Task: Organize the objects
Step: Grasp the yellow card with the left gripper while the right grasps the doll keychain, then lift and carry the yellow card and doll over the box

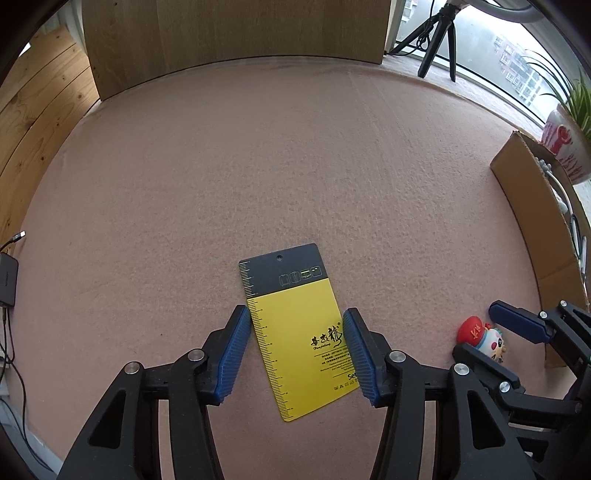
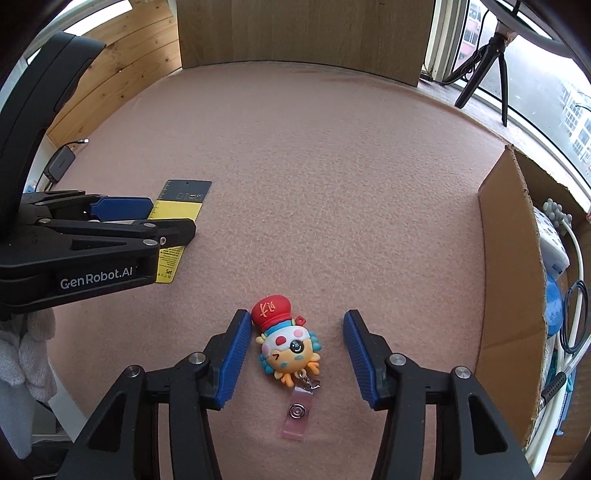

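A yellow and dark grey ruler card point(image 1: 291, 354) lies flat on the pink felt table point(image 1: 258, 166). My left gripper point(image 1: 296, 311) points down over it, and both blue pads press against its long edges. In the right wrist view the card point(image 2: 184, 192) shows under that left gripper point(image 2: 173, 218). A cartoon badge-reel toy point(image 2: 288, 343) with a red hat and a pink strap point(image 2: 297, 413) lies between the fingers of my right gripper point(image 2: 296, 314). The left pad touches the hat and the right pad stands clear of the toy. The toy point(image 1: 476, 330) also appears at the right of the left wrist view.
An open cardboard box point(image 2: 509, 277) with cables and small items stands at the table's right edge. A wooden board point(image 1: 236, 29) backs the table. A tripod point(image 1: 439, 33) and a potted plant point(image 1: 565, 140) sit by the window. A black adapter point(image 1: 7, 280) lies at left.
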The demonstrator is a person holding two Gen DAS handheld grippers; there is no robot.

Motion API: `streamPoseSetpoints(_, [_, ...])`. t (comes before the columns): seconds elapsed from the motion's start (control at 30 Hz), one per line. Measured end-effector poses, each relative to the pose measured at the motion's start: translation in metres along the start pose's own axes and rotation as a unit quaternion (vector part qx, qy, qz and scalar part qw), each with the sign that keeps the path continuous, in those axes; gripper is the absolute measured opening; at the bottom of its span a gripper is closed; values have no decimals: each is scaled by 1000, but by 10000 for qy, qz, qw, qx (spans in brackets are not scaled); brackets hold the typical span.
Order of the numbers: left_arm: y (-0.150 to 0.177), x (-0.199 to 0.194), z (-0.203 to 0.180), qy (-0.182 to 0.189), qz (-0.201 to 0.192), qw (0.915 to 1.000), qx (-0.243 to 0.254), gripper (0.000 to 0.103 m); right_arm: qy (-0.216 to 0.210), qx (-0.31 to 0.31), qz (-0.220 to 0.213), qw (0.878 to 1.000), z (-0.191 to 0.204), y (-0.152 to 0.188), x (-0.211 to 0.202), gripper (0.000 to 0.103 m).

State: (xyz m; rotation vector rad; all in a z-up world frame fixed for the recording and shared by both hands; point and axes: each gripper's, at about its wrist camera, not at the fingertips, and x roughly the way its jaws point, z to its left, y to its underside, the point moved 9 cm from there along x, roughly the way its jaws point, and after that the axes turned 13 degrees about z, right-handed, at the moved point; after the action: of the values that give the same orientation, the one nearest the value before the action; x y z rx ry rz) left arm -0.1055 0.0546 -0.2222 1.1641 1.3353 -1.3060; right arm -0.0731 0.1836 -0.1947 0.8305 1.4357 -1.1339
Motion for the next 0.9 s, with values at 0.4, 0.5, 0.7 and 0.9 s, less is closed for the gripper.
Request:
streamPoseSetpoints(0.4, [19, -10, 13, 364, 40, 9985, -406, 46, -229, 221, -64, 9995, -10, 10, -1, 28])
streamPoseSetpoints(0.5, [16, -13, 5, 368, 54, 9985, -391, 69, -241, 251, -51, 9994, -12, 11, -1, 28])
streamPoseSetpoints(0.7, [16, -1, -9, -17, 199, 9997, -101, 68, -238, 289, -95, 9993, -16, 10, -9, 28])
streamPoseSetpoints(0.9, [20, -7, -6, 33, 225, 9996, -177, 57, -325, 378, -278, 9984, -21, 8, -18, 28])
